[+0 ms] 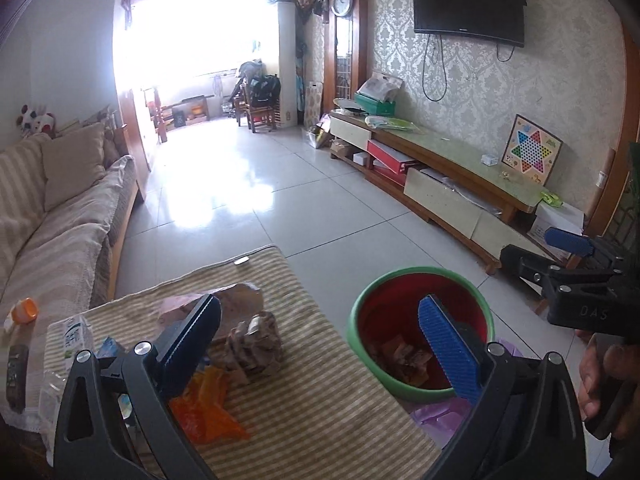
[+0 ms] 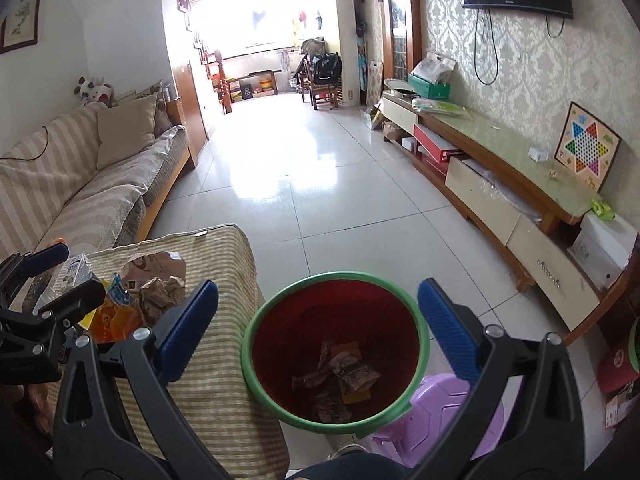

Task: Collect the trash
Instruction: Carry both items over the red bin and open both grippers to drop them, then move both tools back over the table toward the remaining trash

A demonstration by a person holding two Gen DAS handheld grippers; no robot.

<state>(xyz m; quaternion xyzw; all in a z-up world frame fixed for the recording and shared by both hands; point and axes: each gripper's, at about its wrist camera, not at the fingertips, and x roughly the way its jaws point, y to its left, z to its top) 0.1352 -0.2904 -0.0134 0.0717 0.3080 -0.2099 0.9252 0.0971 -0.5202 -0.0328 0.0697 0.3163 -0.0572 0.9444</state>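
Note:
A red bin with a green rim holds several crumpled wrappers; it also shows in the left wrist view. Trash lies on the striped table cloth: a crumpled brown paper ball, an orange wrapper, a brown paper bag and a small carton. My left gripper is open and empty above the table edge. My right gripper is open and empty above the bin.
A striped sofa stands at the left. A low TV cabinet runs along the right wall. A purple plastic stool sits beside the bin. An orange-capped bottle lies on the sofa. White tiled floor stretches ahead.

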